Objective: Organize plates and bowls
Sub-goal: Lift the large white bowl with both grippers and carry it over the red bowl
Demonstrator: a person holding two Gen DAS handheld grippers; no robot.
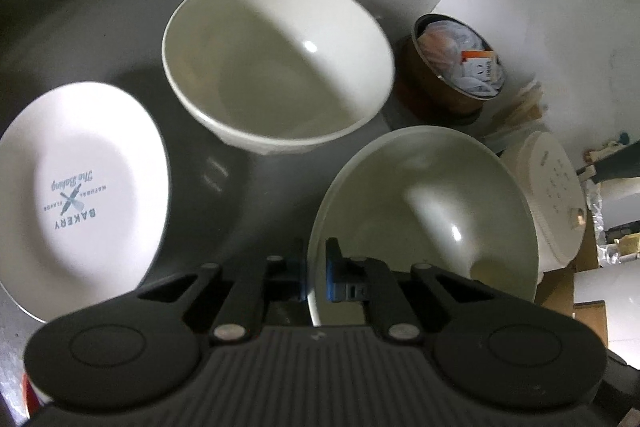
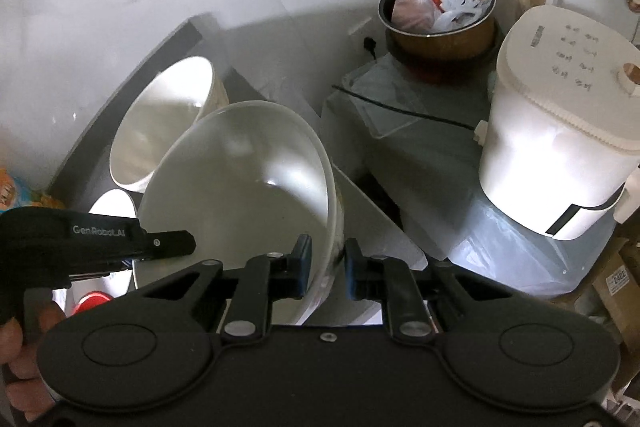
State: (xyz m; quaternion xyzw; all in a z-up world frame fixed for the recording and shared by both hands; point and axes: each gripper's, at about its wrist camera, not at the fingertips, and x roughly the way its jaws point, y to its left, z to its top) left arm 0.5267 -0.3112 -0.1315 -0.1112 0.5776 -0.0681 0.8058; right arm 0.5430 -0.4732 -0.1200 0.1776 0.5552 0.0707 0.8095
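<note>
A pale grey-white bowl (image 1: 424, 219) is tilted above the dark table (image 1: 100, 39). My left gripper (image 1: 316, 267) is shut on its near left rim, one finger inside and one outside. In the right wrist view the same bowl (image 2: 240, 187) fills the centre, and my right gripper (image 2: 328, 263) is shut on its right rim. The left gripper (image 2: 184, 245) reaches in from the left there. A larger white bowl (image 1: 276, 67) stands behind it. A white plate (image 1: 80, 187) printed "BAKERY" lies at the left.
A white rice cooker (image 2: 552, 131) stands to the right on plastic sheeting. Behind it, by the wall, a brown pot (image 2: 440, 19) holds bags and packets. A red-capped item (image 2: 92, 301) sits low left, and a person's hand (image 2: 16, 347) holds the left gripper.
</note>
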